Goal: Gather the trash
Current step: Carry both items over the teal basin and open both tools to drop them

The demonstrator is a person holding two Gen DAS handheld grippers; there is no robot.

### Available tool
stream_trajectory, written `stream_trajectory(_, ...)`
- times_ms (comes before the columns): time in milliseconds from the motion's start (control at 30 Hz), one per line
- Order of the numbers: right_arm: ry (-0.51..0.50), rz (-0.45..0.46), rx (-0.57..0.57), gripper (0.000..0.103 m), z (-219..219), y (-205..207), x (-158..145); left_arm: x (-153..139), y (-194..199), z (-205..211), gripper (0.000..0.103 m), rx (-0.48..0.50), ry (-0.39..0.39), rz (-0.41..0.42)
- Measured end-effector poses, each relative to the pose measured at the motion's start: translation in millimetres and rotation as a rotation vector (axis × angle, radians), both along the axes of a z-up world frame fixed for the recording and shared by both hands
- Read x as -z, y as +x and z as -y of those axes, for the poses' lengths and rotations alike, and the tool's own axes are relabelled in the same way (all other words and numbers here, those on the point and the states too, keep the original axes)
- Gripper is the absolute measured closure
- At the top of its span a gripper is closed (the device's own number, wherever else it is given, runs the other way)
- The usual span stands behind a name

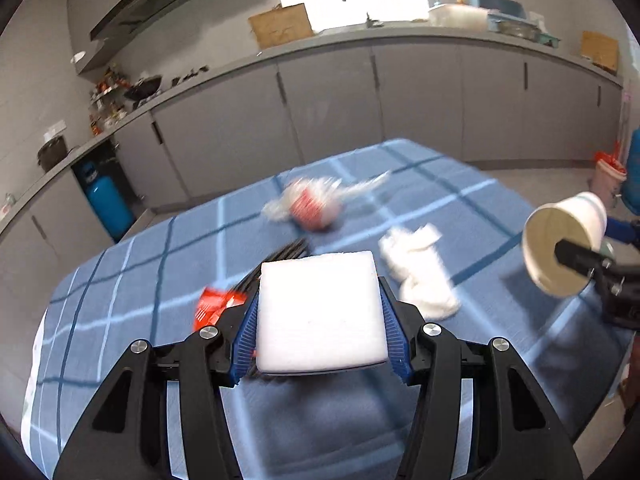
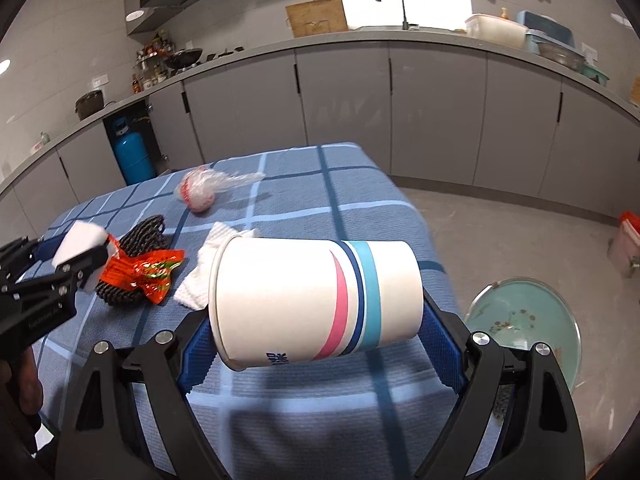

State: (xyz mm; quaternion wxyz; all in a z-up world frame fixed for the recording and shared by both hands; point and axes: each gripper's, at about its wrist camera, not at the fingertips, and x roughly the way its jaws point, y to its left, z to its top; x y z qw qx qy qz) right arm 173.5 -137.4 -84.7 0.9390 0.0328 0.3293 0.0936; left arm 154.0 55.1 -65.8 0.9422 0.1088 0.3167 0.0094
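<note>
My left gripper (image 1: 320,312) is shut on a white foam block (image 1: 320,312), held above the blue checked tablecloth (image 1: 160,280); it also shows in the right wrist view (image 2: 80,248). My right gripper (image 2: 320,320) is shut on a white paper cup (image 2: 316,300) with pink and blue stripes, held sideways over the table's right edge; the cup also shows in the left wrist view (image 1: 564,240). On the cloth lie a crumpled white tissue (image 1: 420,272), a red wrapper (image 2: 144,268), a black scrubber (image 2: 136,244) and a plastic bag around something red (image 2: 200,192).
Grey kitchen cabinets (image 2: 340,100) and a counter with a sink run behind the table. A blue gas cylinder (image 2: 132,156) stands at back left. A teal basin (image 2: 528,324) sits on the floor at right, with a pink bin (image 2: 628,240) further right.
</note>
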Motion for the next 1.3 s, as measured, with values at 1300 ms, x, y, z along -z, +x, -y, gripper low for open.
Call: stream_trajectory(1300,-0.007,-0.052,0.424,0.007,248.8,-3.4,43.8,21.4,55.7,269.5,0.014,0.487,-0.085,-0.039)
